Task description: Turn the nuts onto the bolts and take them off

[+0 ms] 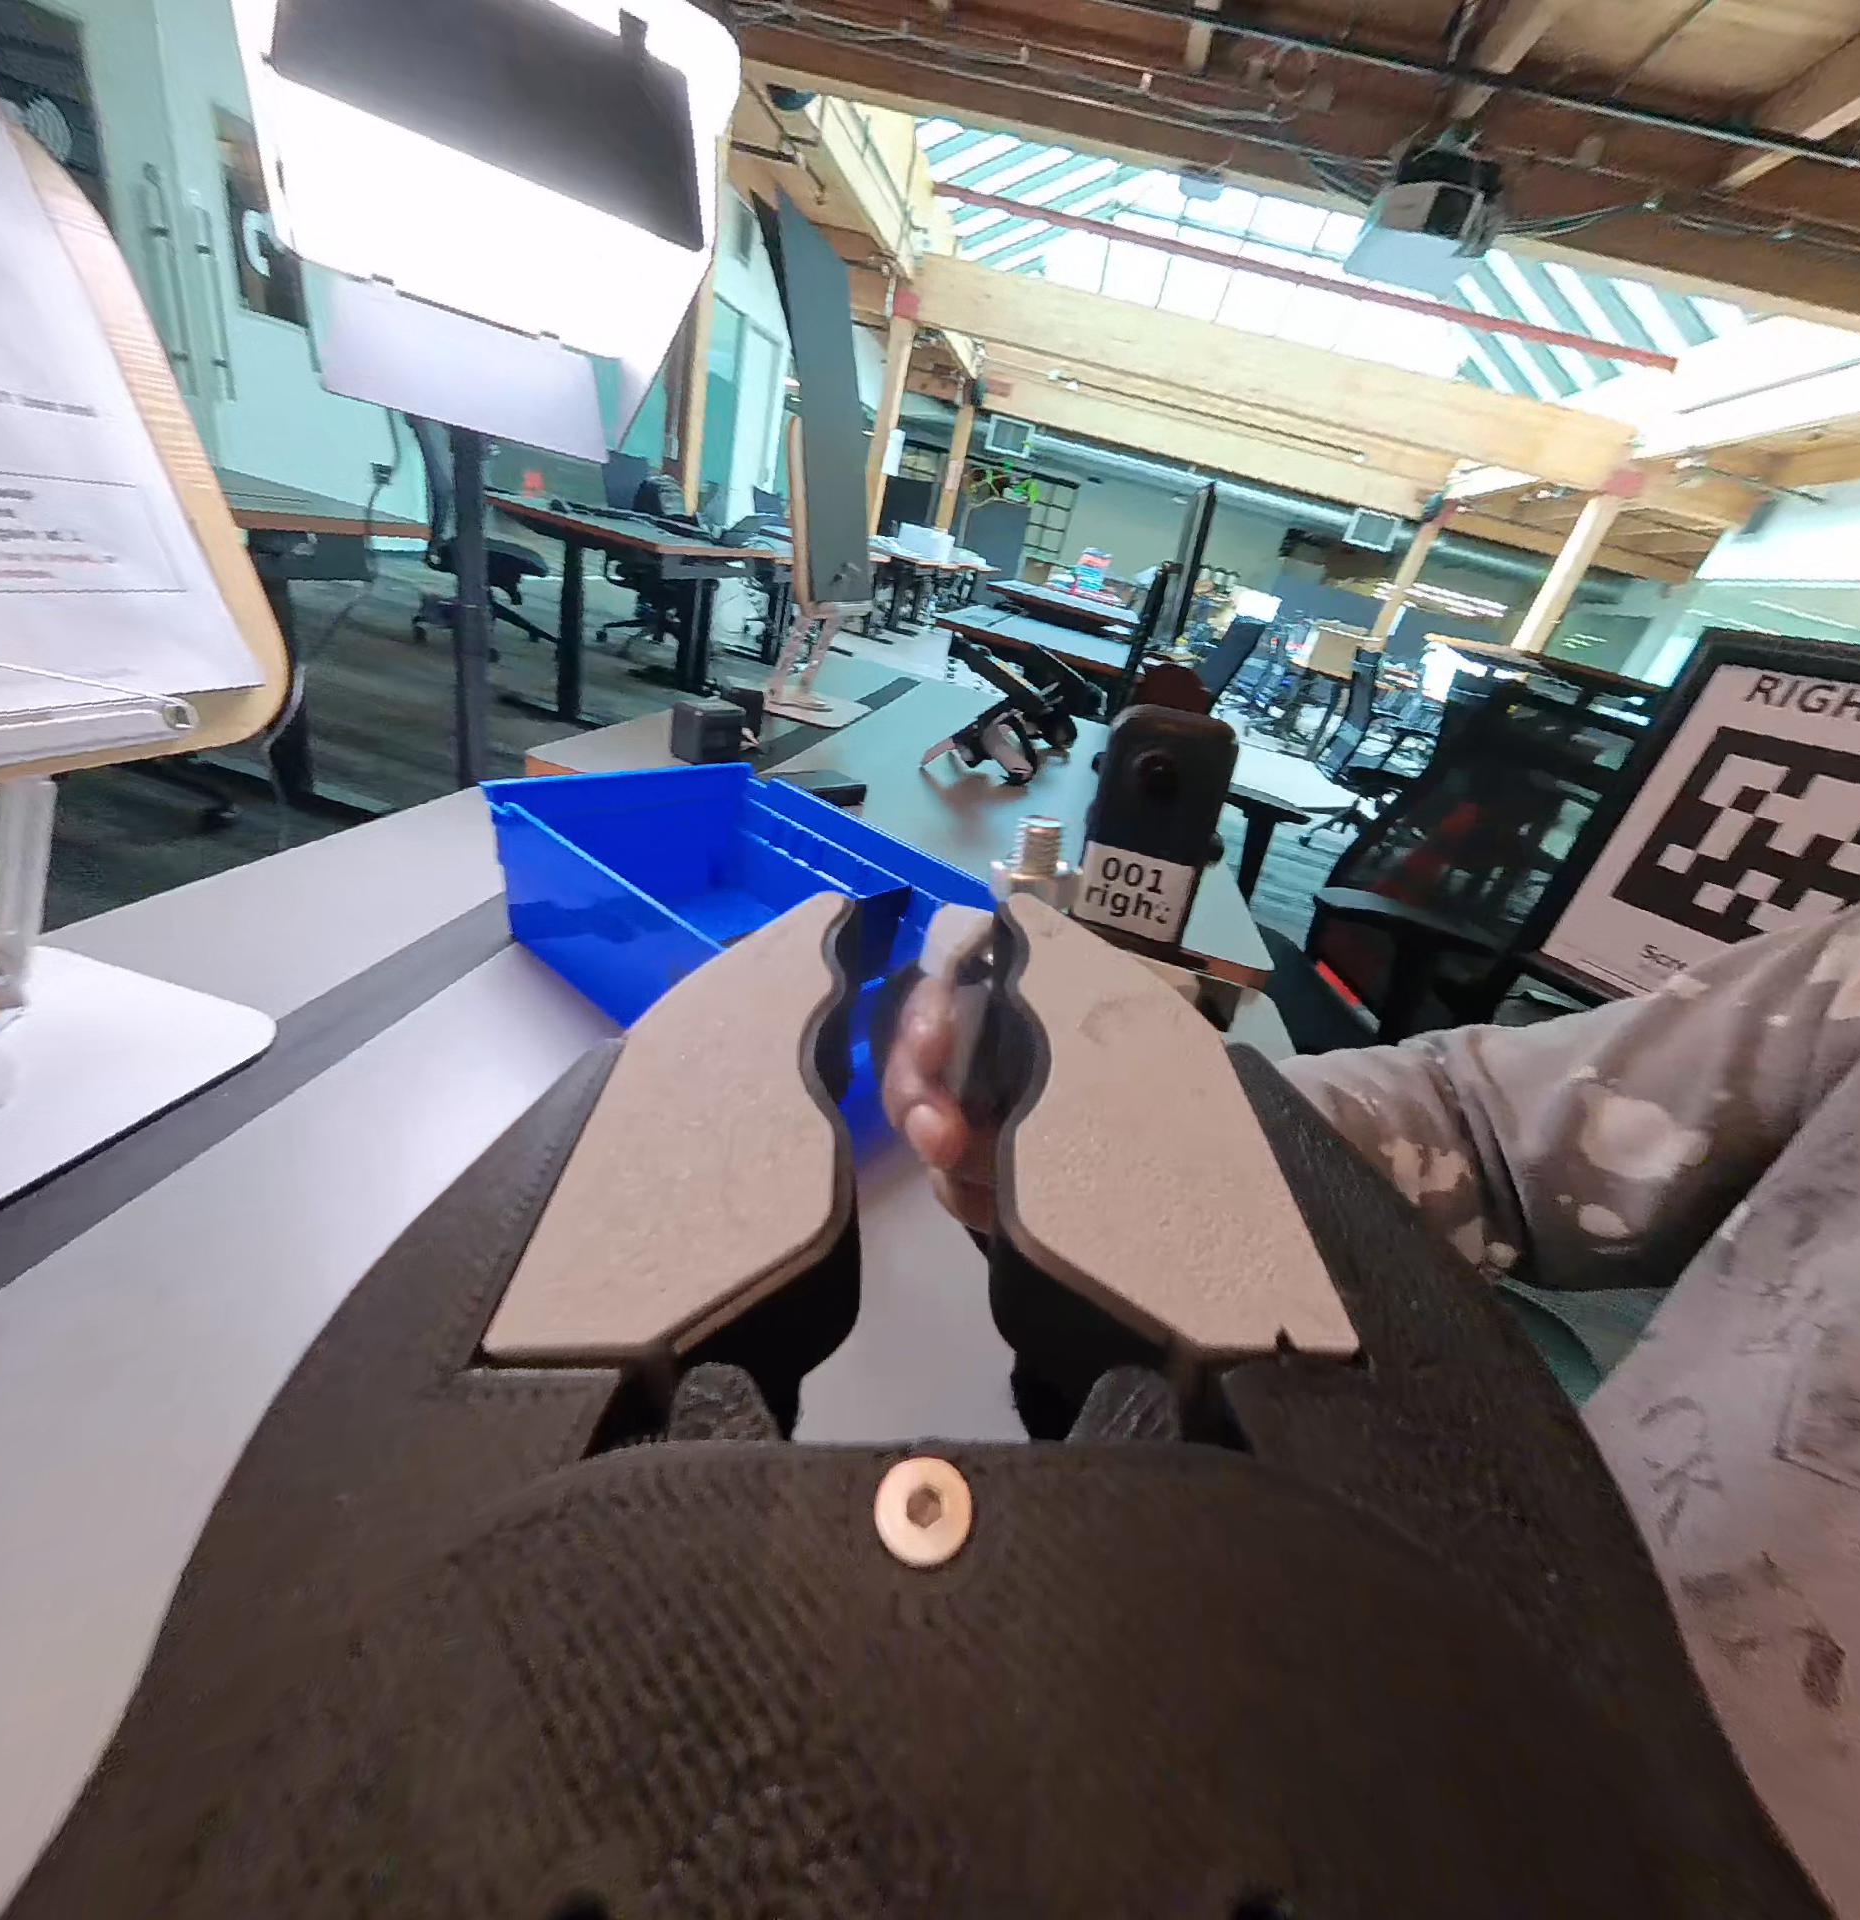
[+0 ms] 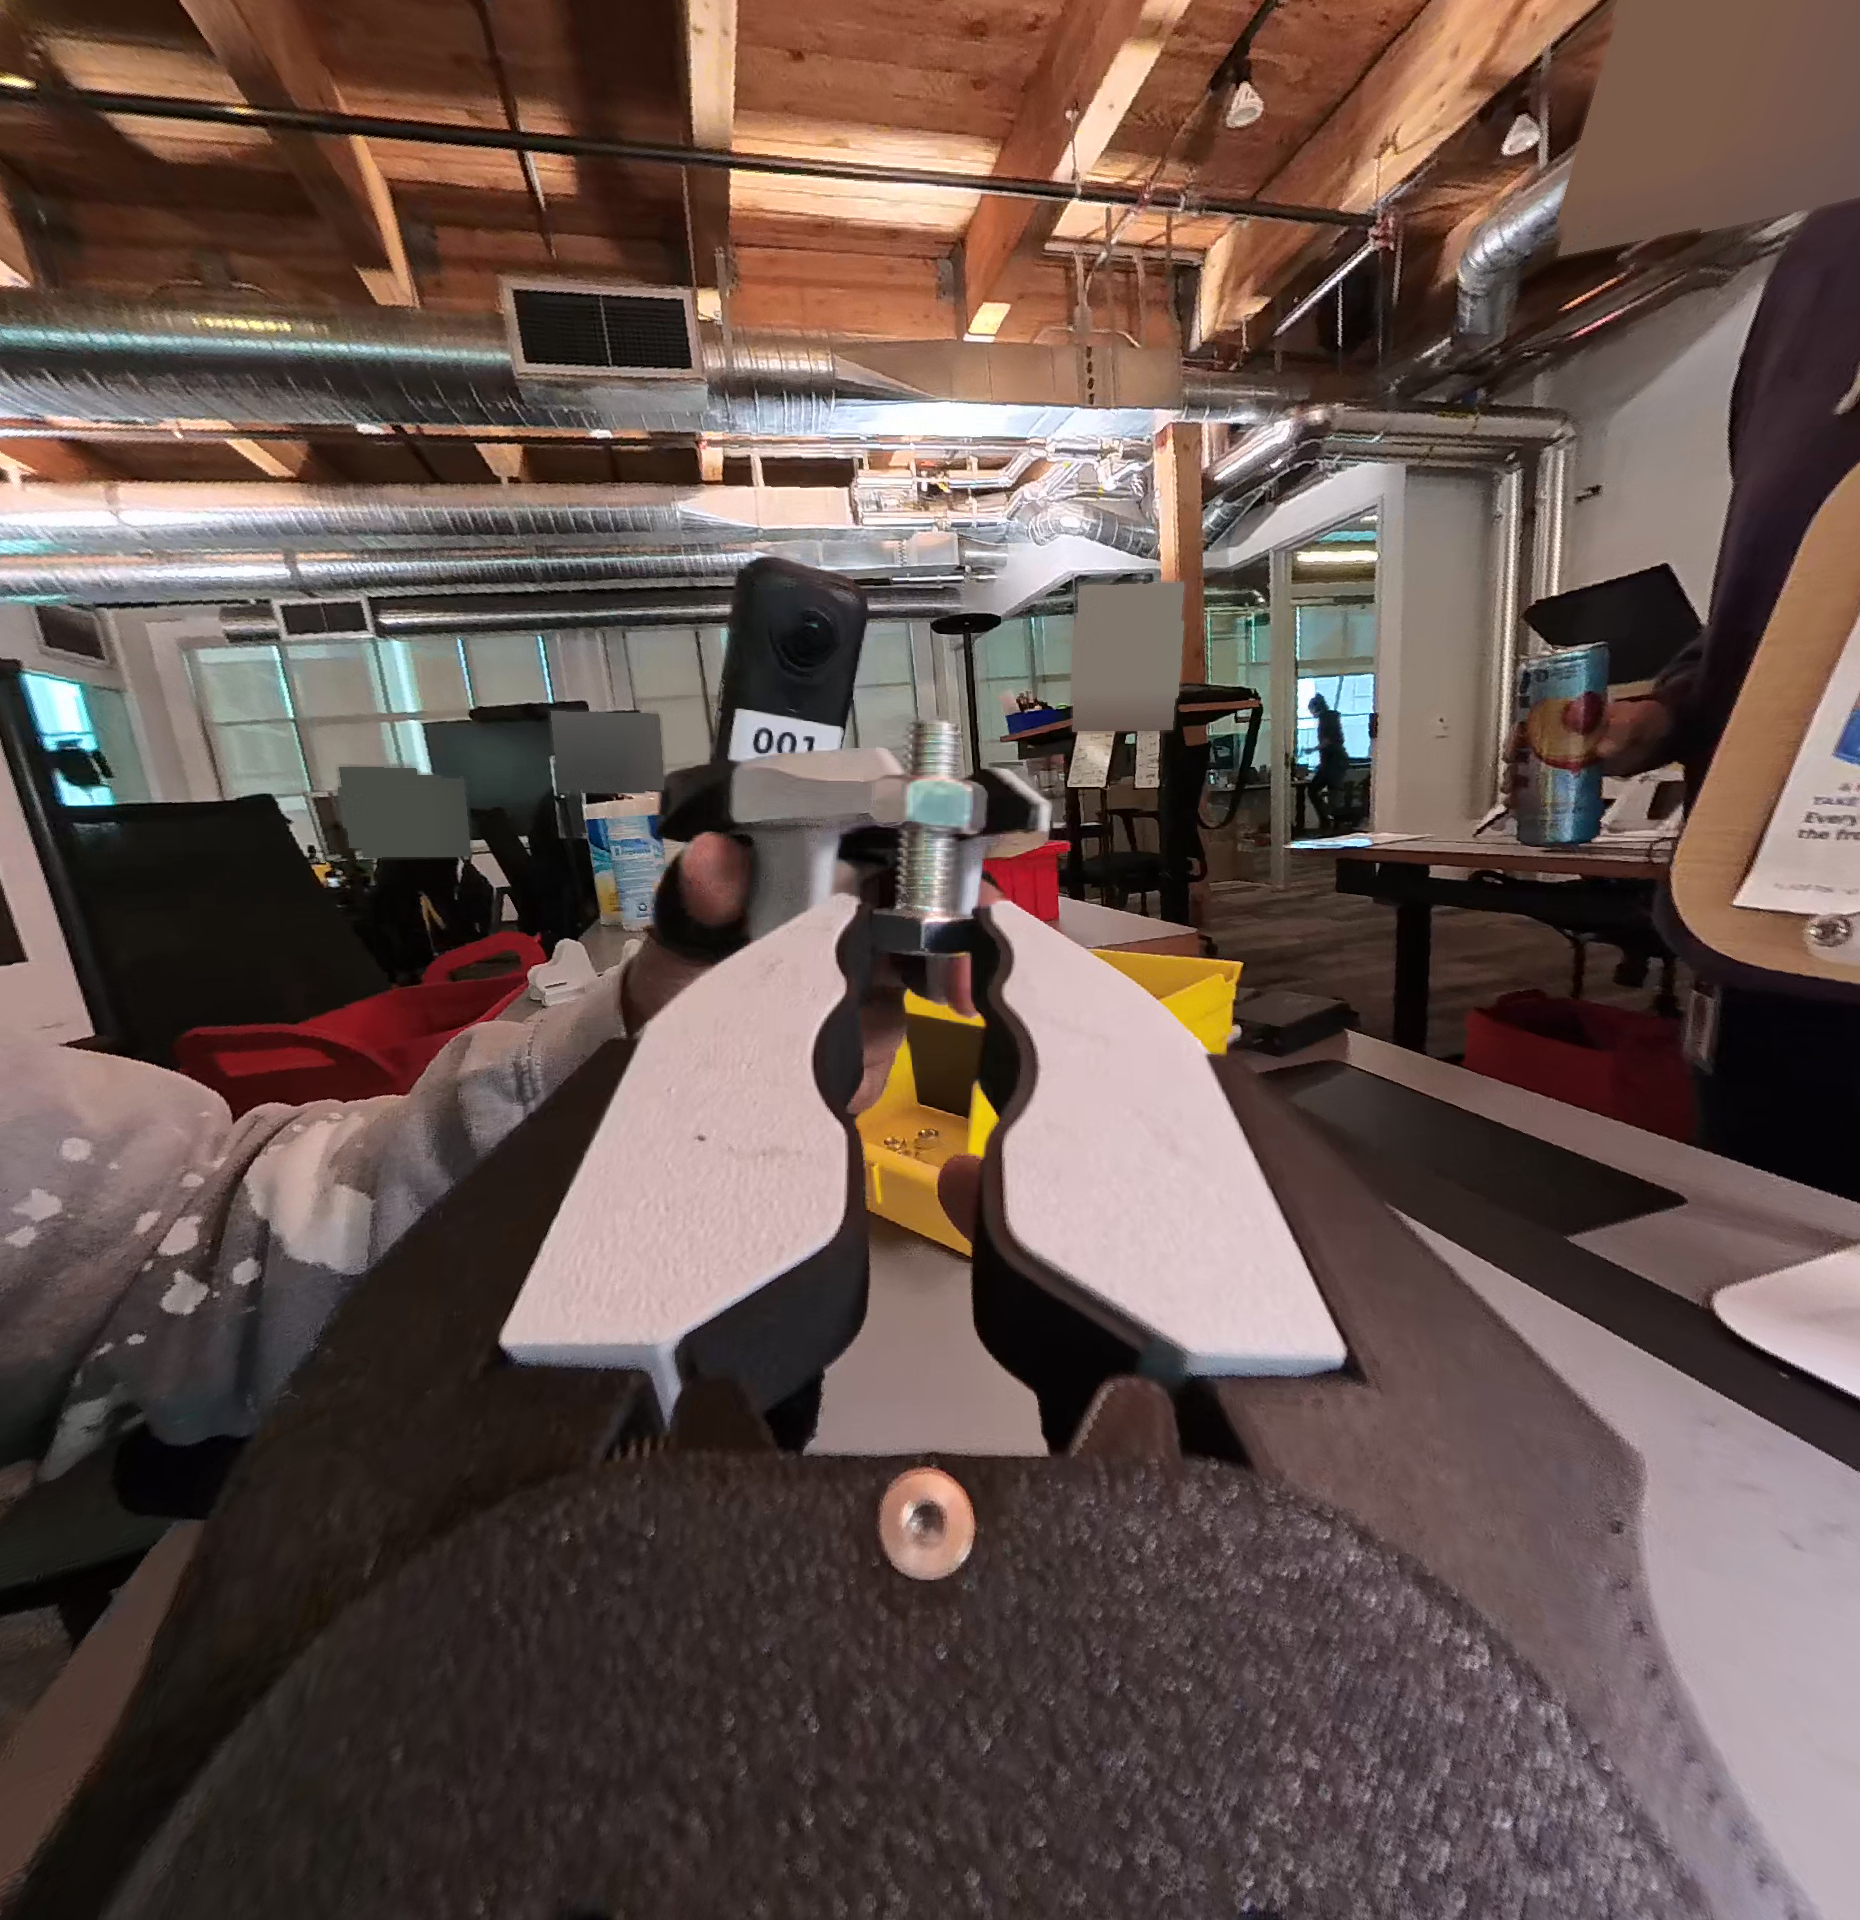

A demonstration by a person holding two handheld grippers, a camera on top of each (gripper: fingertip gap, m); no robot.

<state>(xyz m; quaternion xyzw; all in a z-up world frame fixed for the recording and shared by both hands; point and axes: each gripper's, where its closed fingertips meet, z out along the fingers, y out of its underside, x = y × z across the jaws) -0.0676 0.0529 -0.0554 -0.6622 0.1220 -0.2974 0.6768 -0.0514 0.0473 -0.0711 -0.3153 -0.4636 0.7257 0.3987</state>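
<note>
My right gripper (image 2: 924, 927) is shut on the hex head of a silver bolt (image 2: 931, 873) and holds it upright above the table. A silver nut (image 2: 944, 805) sits partway down the thread. My left gripper (image 1: 924, 920) faces it, its jaws apart and nothing between them. In the left wrist view the nut (image 1: 1017, 881) and the bolt's top (image 1: 1035, 834) show just beyond its right fingertip. In the right wrist view the left gripper's white fingers (image 2: 801, 790) stand level with the nut, behind it.
A blue bin (image 1: 677, 894) stands on the grey table (image 1: 230, 1299). A yellow bin (image 2: 1165, 997) with small nuts stands below the bolt. Clipboard stands (image 1: 74, 520) (image 2: 1788, 727) flank the table. A person holds a can (image 2: 1560, 748) at the right. My two grippers' fingertips are within a few centimetres of each other.
</note>
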